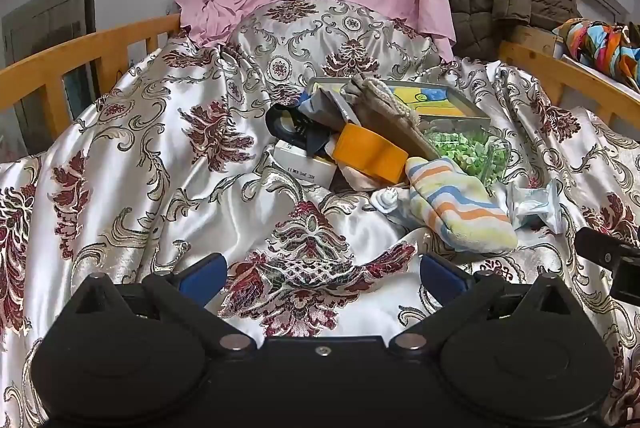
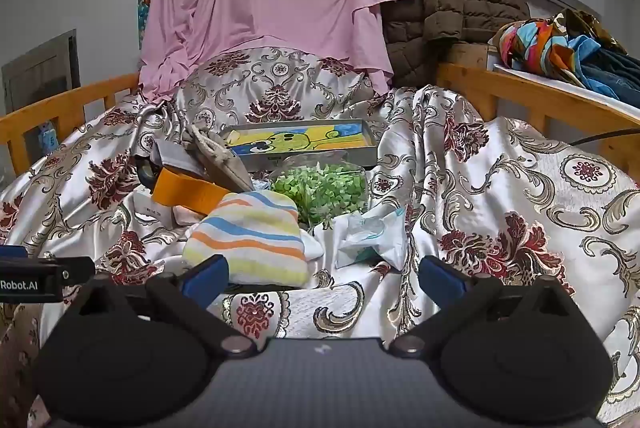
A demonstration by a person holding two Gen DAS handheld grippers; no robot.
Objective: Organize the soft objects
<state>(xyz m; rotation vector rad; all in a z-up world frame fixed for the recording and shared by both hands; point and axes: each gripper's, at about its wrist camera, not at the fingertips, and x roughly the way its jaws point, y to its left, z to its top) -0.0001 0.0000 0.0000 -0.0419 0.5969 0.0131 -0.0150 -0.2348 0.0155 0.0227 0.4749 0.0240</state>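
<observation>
The soft terry cloth with pastel stripes of blue, orange and yellow [image 2: 250,238] lies folded at the lower middle of the right wrist frame, at the near edge of a small heap on the bed, and its near edge lies just ahead of the right hand-held gripper [image 2: 322,278], whose blue-padded jaws stand wide open with nothing between them. The left hand-held gripper [image 1: 320,278] is open and empty as well, over bare cloth, with the heap further up and to the right in its frame. The main risk, I think, is the shiny floral satin bedspread [image 2: 500,187] under everything: it is loose and slippery, so closing jaws may pinch a fold of it together with the striped cloth and drag the whole heap. Just beside the cloth are a clear plastic box of green artificial leaves [image 2: 320,187] and a crumpled pale blue wrapper [image 2: 372,232]; a careless lift could tip the box or pull the wrapper along. Behind, a beige knitted fabric piece [image 2: 222,159] leans over an orange flat box [image 2: 188,193], and it may slide if the heap is disturbed. A one-layer grip may also unfold the cloth.
</observation>
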